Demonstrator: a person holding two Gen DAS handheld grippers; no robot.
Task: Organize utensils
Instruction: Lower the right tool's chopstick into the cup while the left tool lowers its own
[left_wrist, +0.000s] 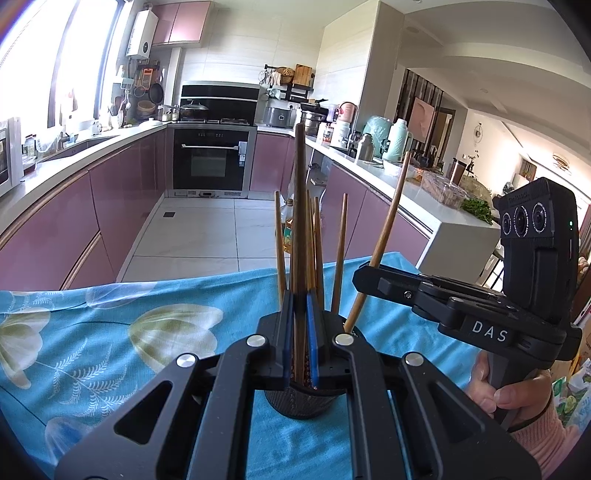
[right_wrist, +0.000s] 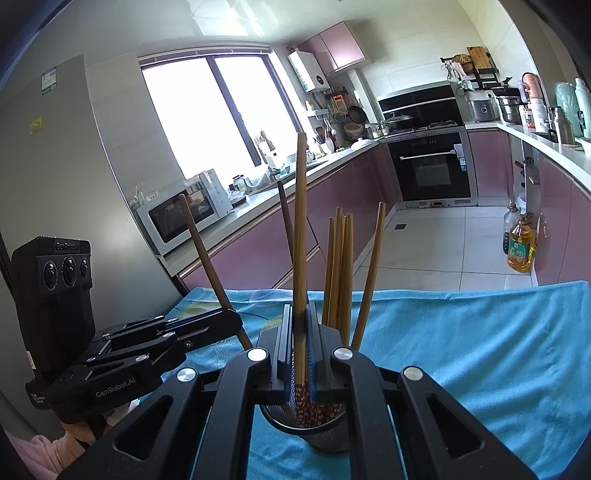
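Left tool: clenched on a dark brown chopstick, blue pads tight either side, stick upright.
Right tool: clamped on a lighter wooden chopstick, its lower end red with a small white flower print.
Holder: dark mesh cup, standing on the worktop just under both tools.
Other chopsticks: plain brown wood, bunched in the cup and fanning out; one leans far to the right in the left view.
Worktop: covered by a blue cloth with pale flowers.
Writing: "DAS" in white on the right tool's body; "GenRobot.AI" on the left tool's arm and on its camera block.
Hand: pink sleeve, gripping the right handle.
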